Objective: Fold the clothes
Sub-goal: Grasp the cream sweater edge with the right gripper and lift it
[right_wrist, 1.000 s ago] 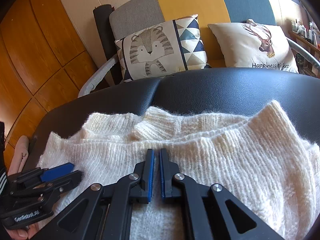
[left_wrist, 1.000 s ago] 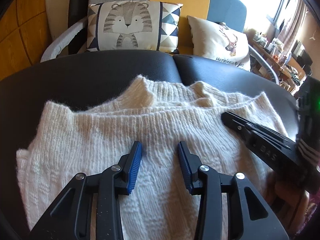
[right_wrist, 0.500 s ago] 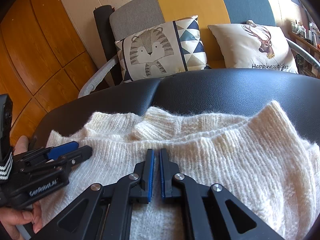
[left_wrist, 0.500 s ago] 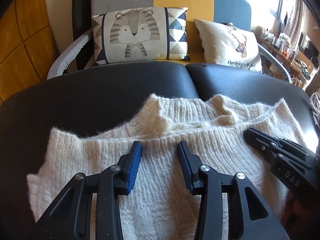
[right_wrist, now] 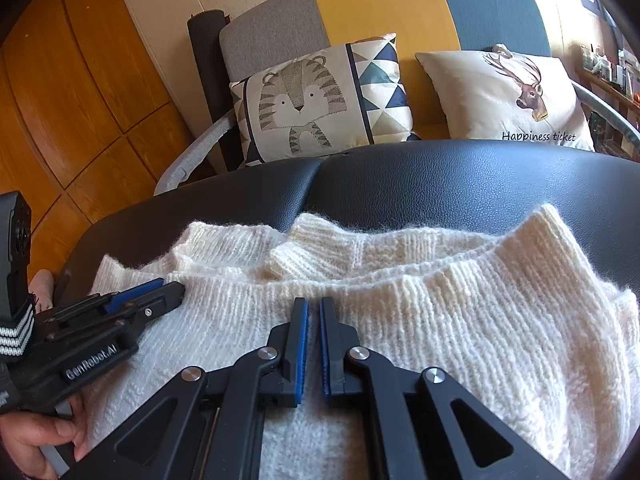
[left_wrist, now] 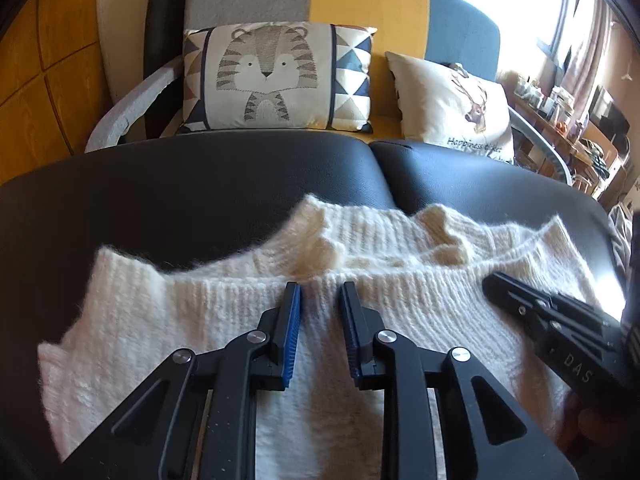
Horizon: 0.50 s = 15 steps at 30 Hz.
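Observation:
A cream knitted sweater [left_wrist: 420,300] lies folded on a black leather surface [left_wrist: 200,200]; it also shows in the right wrist view [right_wrist: 460,320]. My left gripper [left_wrist: 320,296] hovers low over the sweater's folded upper edge, its blue-padded jaws partly open with knit showing between them. My right gripper [right_wrist: 314,308] is over the sweater's middle, jaws nearly closed with a thin gap and nothing between them. The right gripper shows at the right of the left wrist view [left_wrist: 560,328]. The left gripper shows at the left of the right wrist view [right_wrist: 132,304].
Behind the black surface [right_wrist: 440,184] stands a grey, yellow and blue sofa [left_wrist: 360,4] with a tiger cushion [left_wrist: 276,76] and a deer cushion [left_wrist: 452,108]. Orange wood panels [right_wrist: 80,100] are at the left. A cluttered shelf [left_wrist: 568,120] is at the far right.
My left gripper has moved forward to the sweater's folded edge and its jaws have narrowed. My right gripper has stayed put, nearly closed.

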{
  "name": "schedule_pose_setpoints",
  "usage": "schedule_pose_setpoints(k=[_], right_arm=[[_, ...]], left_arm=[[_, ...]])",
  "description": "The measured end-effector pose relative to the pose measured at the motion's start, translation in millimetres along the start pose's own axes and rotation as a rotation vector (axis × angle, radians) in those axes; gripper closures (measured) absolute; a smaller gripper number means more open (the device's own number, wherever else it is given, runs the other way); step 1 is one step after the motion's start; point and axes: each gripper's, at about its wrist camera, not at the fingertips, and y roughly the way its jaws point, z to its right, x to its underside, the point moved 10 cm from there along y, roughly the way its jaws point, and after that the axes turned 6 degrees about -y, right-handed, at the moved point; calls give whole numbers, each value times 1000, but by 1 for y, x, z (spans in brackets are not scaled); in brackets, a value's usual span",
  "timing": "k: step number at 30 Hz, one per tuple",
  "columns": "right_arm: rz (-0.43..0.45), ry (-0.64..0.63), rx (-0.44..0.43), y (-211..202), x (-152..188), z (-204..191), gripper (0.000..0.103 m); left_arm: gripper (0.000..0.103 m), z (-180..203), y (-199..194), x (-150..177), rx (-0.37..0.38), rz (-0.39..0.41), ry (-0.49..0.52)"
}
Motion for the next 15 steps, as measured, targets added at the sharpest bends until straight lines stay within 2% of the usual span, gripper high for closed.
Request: schedule_pose_setpoints(k=[2,3,11,12,15], right_arm=[[1,1,-2,0,0,0,100],[1,1,-3,0,0,0,100],[1,2,-7,0,1,1,100],[1,3,-8,0,1,1,100],[1,2,-7,0,1,1,100]], left_arm=[[79,-21,-2,-10,-94,8,-32],[79,-31,-7,-12,-105,20,-55],[79,-94,-59,-13,2,146,-272],[79,-99,-63,-9,13,150,-266],[79,-86,-76,16,49,159,-163]])
